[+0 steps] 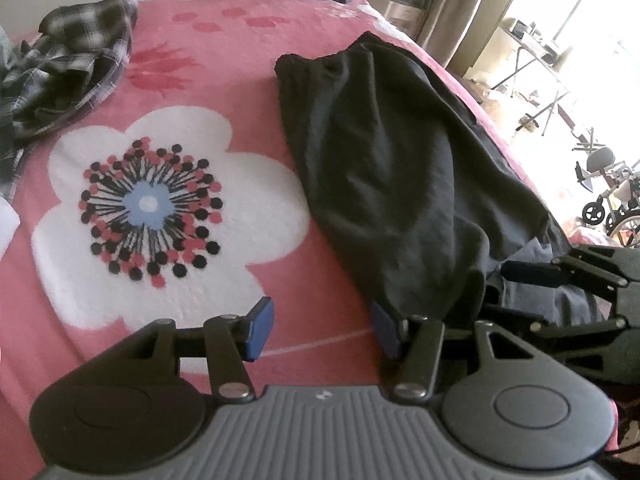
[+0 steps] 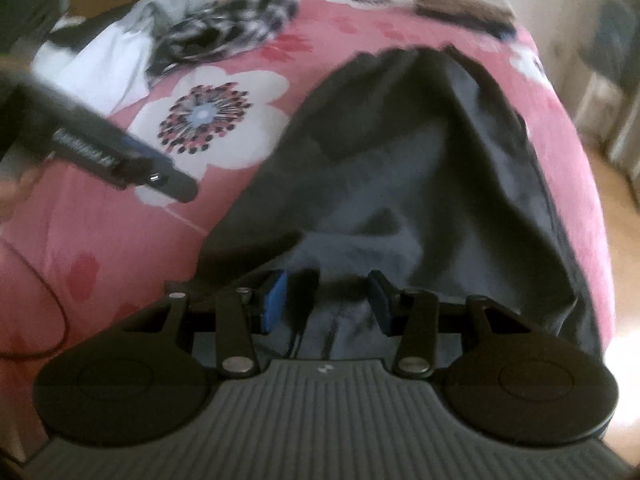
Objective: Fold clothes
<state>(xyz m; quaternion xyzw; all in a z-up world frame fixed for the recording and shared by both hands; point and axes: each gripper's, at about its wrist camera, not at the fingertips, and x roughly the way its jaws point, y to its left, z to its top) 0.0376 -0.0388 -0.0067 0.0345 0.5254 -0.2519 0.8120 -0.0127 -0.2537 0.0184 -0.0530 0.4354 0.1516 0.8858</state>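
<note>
Risk: both tools sit at the near hem of the dark garment (image 1: 384, 160) with fingers spread, gripping nothing — left tool (image 1: 324, 330) overlaps only its corner, right tool (image 2: 326, 300) straddles loose cloth. Thin, limp, wrinkly knit on a plush pink floral bed (image 1: 224, 60); a one-layer pinch would skew the fold.

Black trousers (image 1: 384, 168) on pink flowered blanket (image 1: 224, 80); plaid black-and-white shirt (image 1: 68, 60); blue-padded jaws
</note>
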